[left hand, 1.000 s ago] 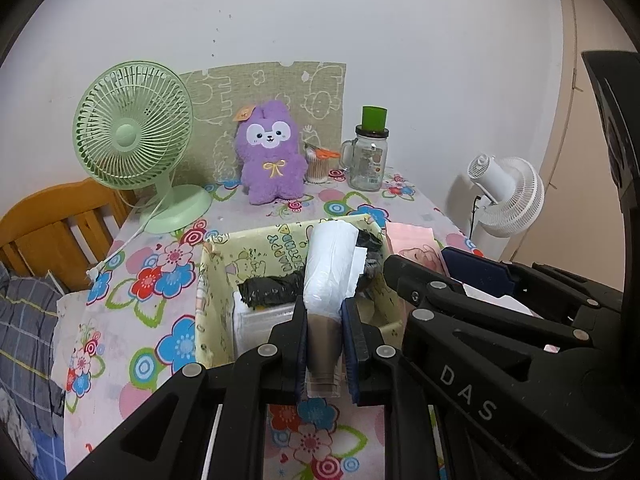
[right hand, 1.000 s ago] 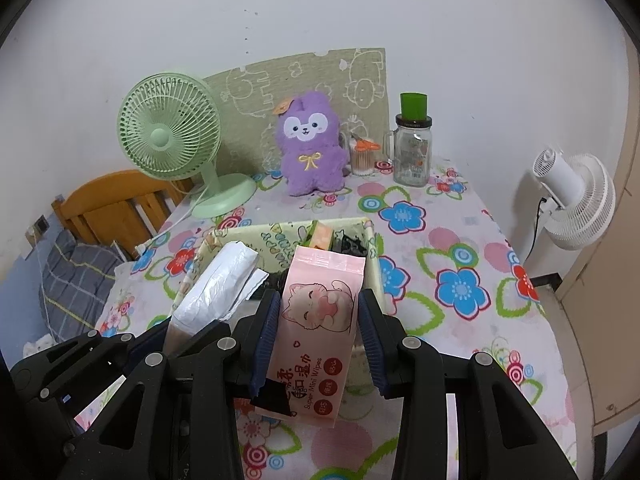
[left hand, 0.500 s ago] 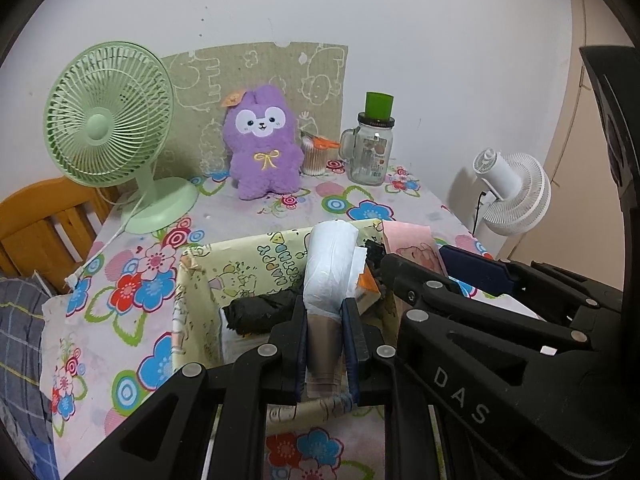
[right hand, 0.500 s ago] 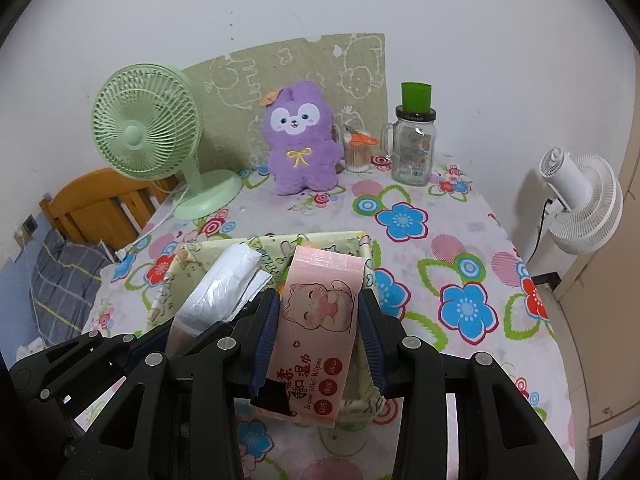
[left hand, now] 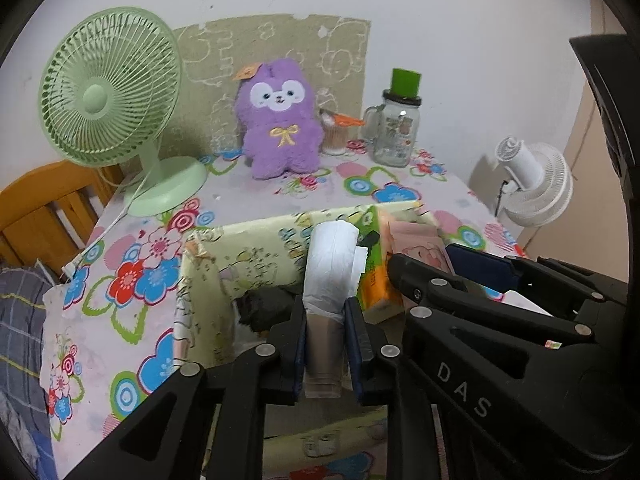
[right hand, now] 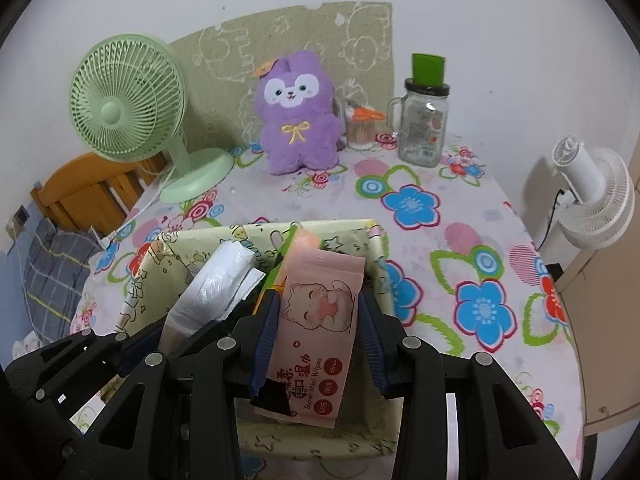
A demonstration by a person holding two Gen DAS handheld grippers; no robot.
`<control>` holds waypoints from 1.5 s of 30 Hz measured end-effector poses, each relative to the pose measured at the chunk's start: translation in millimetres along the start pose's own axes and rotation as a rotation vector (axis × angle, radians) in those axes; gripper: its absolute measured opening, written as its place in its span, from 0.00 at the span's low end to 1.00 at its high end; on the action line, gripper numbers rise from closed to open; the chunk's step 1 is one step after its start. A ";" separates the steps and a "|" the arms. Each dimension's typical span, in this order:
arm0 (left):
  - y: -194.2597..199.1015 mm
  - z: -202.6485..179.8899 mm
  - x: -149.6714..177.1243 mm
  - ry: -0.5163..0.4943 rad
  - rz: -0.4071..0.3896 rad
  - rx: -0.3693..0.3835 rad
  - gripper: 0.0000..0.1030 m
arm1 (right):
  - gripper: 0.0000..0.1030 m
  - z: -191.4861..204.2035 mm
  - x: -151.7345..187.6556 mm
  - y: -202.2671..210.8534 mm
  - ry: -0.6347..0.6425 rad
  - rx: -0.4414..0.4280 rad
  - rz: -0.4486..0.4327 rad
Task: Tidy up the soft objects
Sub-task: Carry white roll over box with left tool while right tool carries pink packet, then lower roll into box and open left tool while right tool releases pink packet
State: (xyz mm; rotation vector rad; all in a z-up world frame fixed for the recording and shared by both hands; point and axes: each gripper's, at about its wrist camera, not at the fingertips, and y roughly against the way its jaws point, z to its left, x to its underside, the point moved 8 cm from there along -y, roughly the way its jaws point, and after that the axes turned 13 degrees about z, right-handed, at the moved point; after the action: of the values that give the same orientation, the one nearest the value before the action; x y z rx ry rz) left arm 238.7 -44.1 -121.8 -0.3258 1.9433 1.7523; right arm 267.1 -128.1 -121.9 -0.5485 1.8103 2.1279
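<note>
My left gripper point(left hand: 325, 308) holds a white plastic roll point(left hand: 330, 268) upright over the yellow patterned box point(left hand: 208, 280); its jaws are opening, and the pads still touch the roll's brown lower part. My right gripper point(right hand: 320, 304) is shut on a pink wet-wipes pack point(right hand: 320, 312) with a cat picture, over the box's point(right hand: 168, 256) right half. Both grippers sit side by side, and the roll point(right hand: 216, 284) appears left of the pink pack. Inside the box lie a black bundle point(left hand: 268, 304) and an orange and green tissue pack point(left hand: 376, 280).
A purple plush point(left hand: 280, 120) sits at the back of the flowered table, with a green fan point(left hand: 108, 92) to its left and a glass jar point(left hand: 398, 128) to its right. A white fan point(left hand: 532, 184) stands beyond the right table edge, a wooden frame point(left hand: 44, 216) on the left.
Both grippers have moved forward and down with their loads, so they now hang over the box's inside. The left jaws have parted slightly.
</note>
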 end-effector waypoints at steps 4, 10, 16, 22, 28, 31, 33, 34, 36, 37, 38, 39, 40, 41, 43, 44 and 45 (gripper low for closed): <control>-3.5 10.7 1.7 0.024 0.009 -0.017 0.34 | 0.42 11.8 0.0 -8.4 0.023 -0.019 0.012; -5.3 28.6 5.9 0.059 0.021 -0.068 0.49 | 0.42 28.8 0.9 -12.8 0.047 -0.054 0.021; -1.8 34.7 12.3 0.062 0.024 -0.081 0.57 | 0.42 42.8 6.5 -11.4 0.072 -0.092 0.031; 5.2 29.4 21.7 0.043 0.025 -0.073 0.60 | 0.42 46.4 15.1 -10.5 0.067 -0.120 0.051; 14.3 26.3 23.9 0.044 0.003 -0.075 0.67 | 0.42 45.7 18.4 -1.2 0.070 -0.098 0.025; 15.7 24.5 24.1 0.042 0.003 -0.078 0.69 | 0.43 43.1 19.0 1.2 0.062 -0.092 0.022; 16.0 24.0 24.5 0.042 0.003 -0.080 0.69 | 0.47 40.6 19.8 1.2 0.054 -0.097 0.024; 16.5 23.9 24.6 0.042 0.002 -0.080 0.69 | 0.55 39.0 20.0 1.1 0.049 -0.093 0.024; 18.5 24.0 24.1 0.048 -0.006 -0.080 0.71 | 0.66 33.8 19.9 1.9 0.038 -0.069 0.020; 19.3 24.0 24.1 0.050 -0.008 -0.079 0.73 | 0.70 31.3 19.9 3.0 0.033 -0.062 0.015; 20.0 23.7 24.1 0.051 -0.010 -0.075 0.74 | 0.72 28.7 20.0 4.6 0.028 -0.057 0.008; 20.9 22.9 24.1 0.051 -0.011 -0.072 0.75 | 0.74 26.4 20.1 6.1 0.023 -0.055 0.003; 21.3 22.1 24.1 0.050 -0.012 -0.073 0.76 | 0.75 23.8 20.7 7.7 0.017 -0.056 0.001; 21.9 21.1 24.3 0.047 -0.012 -0.074 0.77 | 0.75 22.0 20.9 8.6 0.013 -0.055 0.000; 23.3 17.8 25.0 0.040 -0.013 -0.074 0.78 | 0.77 18.7 22.0 11.2 0.009 -0.047 -0.002; 24.1 16.4 25.3 0.038 -0.011 -0.073 0.79 | 0.78 16.9 22.5 13.0 0.011 -0.038 -0.005; 24.6 15.1 25.6 0.038 -0.010 -0.070 0.80 | 0.80 15.4 23.1 14.3 0.011 -0.029 -0.008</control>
State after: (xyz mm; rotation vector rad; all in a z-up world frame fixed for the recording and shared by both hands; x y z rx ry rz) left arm 208.0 -22.0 -114.4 -0.3946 1.9066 1.8231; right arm 238.7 -115.8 -118.1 -0.5749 1.7821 2.1532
